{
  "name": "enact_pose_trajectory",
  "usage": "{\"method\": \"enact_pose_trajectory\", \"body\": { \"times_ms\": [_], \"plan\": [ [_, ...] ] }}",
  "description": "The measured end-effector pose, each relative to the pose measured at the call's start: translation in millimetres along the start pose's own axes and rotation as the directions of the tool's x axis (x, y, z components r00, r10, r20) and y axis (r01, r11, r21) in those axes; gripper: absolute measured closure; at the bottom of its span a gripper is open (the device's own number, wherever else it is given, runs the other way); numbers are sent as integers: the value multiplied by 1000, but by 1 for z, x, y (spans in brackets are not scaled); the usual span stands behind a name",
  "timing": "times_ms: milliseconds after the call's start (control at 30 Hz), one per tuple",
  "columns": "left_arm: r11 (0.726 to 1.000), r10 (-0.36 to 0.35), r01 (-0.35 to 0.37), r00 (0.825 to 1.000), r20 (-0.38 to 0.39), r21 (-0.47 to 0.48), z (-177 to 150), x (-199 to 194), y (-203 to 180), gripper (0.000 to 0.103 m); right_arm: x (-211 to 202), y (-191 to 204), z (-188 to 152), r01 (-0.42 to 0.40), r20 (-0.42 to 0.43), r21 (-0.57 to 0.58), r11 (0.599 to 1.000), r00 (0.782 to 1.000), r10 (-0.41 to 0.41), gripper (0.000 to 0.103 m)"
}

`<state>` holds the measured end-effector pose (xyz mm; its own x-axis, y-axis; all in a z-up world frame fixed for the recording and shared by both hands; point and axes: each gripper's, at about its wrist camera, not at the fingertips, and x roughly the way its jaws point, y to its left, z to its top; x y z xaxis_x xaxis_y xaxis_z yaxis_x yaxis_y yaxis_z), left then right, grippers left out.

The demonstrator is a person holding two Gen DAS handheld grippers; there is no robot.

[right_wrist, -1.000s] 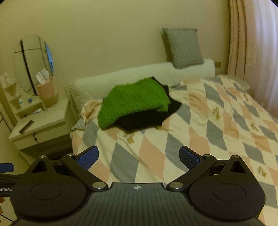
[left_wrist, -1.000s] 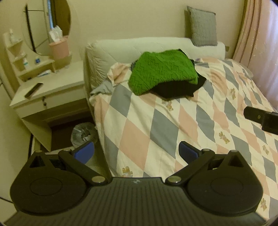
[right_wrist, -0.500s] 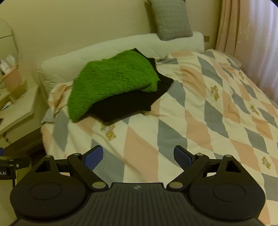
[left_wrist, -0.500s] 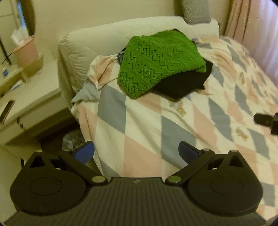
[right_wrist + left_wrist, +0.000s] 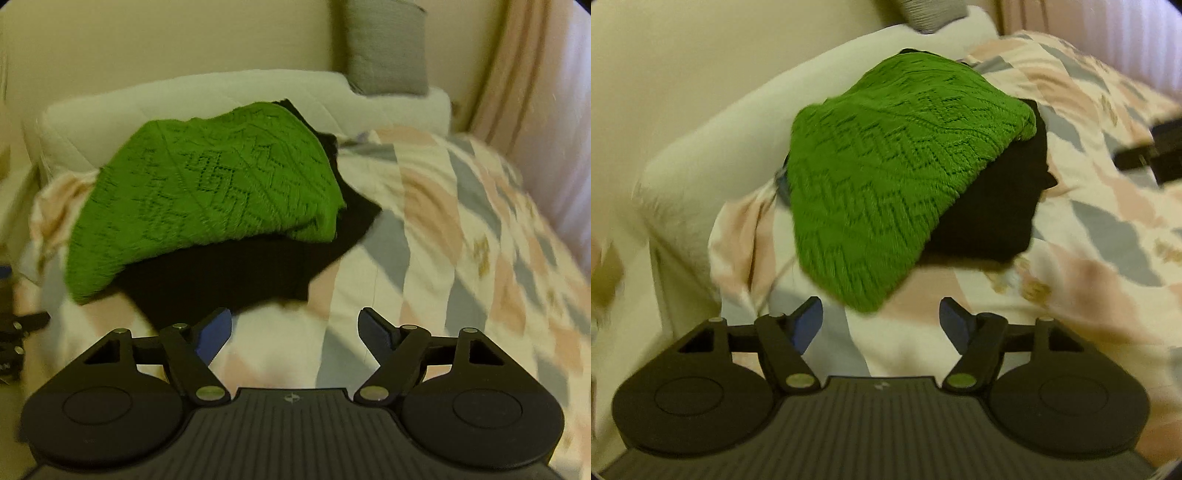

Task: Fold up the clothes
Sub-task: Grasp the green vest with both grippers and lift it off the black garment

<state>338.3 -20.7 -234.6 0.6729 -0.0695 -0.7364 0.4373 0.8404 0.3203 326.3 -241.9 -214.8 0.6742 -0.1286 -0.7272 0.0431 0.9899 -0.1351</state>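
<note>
Diamond-patterned bedding (image 5: pixel 1108 236) fills the left wrist view, where the left tool (image 5: pixel 881 319) hovers spread before the green sweater (image 5: pixel 886 173) atop a black garment (image 5: pixel 993 206) near the bed's head edge, while the right wrist view shows the right tool (image 5: pixel 295 328) likewise spread, empty.

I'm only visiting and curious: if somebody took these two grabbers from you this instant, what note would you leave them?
Left gripper: open, empty, just short of the green sweater's near hem.
Right gripper: open, empty, in front of the black garment.
Clothes: the sweater lies on top of the black garment, piled on the patterned bedspread near the headboard.
Done: nothing picked up or folded.
Left: probably lift the sweater off first, spread it on the bedspread, fold it, then the black piece.
</note>
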Motion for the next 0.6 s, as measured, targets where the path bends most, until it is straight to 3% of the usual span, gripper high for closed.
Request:
{"method": "enact_pose_trajectory", "body": {
  "times_ms": [167, 267, 400, 500, 600],
  "plan": [
    [977, 77, -87, 995, 57, 194, 2, 54, -23, 35, 65, 9, 11, 129, 82, -252, 959, 990, -112, 30],
    [955, 104, -123, 991, 84, 271, -1, 80, -29, 35, 100, 15, 9, 187, 141, -394, 900, 980, -143, 33],
    [932, 146, -167, 985, 90, 321, -3, 108, -31, 36, 144, 24, 3, 259, 230, -560, 787, 961, -152, 36],
    [925, 184, -204, 979, 91, 321, -1, 120, -24, 58, 167, 24, 8, 310, 295, -610, 729, 943, -154, 44],
    [937, 165, -186, 982, 95, 295, 5, 118, -14, 79, 176, 22, 14, 300, 315, -641, 706, 942, -114, 71]
  ]
}}
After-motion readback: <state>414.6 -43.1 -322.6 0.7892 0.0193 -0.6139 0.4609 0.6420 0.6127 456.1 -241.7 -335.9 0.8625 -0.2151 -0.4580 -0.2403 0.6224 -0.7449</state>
